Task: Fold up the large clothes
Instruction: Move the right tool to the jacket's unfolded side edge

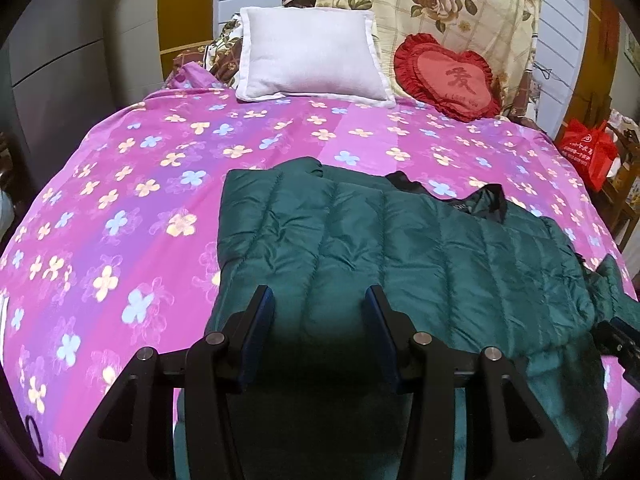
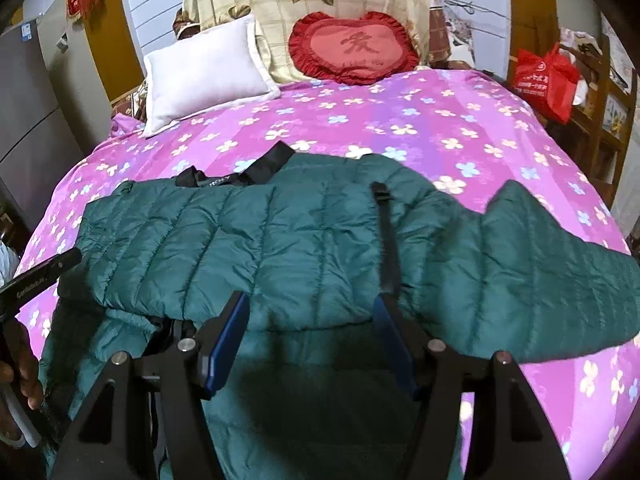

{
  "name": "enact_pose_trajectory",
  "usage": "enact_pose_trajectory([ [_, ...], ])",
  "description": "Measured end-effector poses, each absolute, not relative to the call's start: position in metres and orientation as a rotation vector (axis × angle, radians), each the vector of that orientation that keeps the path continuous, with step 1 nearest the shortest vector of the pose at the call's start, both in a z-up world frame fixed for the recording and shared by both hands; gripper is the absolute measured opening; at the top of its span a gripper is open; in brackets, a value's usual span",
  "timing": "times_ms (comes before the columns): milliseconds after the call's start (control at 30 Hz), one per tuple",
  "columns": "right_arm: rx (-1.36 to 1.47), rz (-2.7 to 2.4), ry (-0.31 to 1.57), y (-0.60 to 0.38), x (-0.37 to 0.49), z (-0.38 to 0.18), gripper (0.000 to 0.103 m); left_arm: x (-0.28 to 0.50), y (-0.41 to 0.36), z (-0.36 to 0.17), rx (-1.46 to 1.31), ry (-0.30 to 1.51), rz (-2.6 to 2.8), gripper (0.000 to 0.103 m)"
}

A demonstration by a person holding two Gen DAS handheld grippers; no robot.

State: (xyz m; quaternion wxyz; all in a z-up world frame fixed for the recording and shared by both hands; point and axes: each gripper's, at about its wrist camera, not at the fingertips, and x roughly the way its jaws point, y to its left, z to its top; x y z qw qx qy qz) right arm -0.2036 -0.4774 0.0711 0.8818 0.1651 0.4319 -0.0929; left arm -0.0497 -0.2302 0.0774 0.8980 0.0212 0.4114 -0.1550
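A dark green quilted jacket (image 1: 400, 248) lies across the pink flowered bedspread (image 1: 140, 200), its upper part doubled over the lower part near me. In the right wrist view the jacket (image 2: 240, 248) shows its black collar (image 2: 248, 172) at the far edge and one sleeve (image 2: 540, 280) spread out to the right. My left gripper (image 1: 319, 294) hangs open above the jacket's near left part, with nothing between its blue pads. My right gripper (image 2: 311, 298) is open above the folded edge, holding nothing. A hand (image 2: 24, 376) holds the left gripper at that view's left edge.
A white pillow (image 1: 308, 56) and a red heart cushion (image 1: 448, 76) lean at the head of the bed against a floral blanket (image 1: 440, 0). A red bag (image 2: 548, 76) sits on wooden furniture at the right. Grey cabinets (image 2: 28, 120) stand at the left.
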Motion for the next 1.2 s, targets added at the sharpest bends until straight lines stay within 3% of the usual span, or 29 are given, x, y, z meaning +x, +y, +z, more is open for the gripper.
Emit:
enact_pose_trajectory([
  [367,0.337,-0.265,0.915,-0.508,-0.237,0.071,0.068,-0.084,-0.242,0.088,0.061,0.839,-0.359,0.037],
  [567,0.339,-0.322,0.912,-0.538,-0.258,0.065,0.075,-0.098,-0.245,0.087,0.051,0.856,-0.379,0.037],
  [1200,0.427,-0.673,0.887,-0.692,-0.320,0.030,0.076,-0.134,-0.252,0.103,0.005,0.823,-0.463,0.037],
])
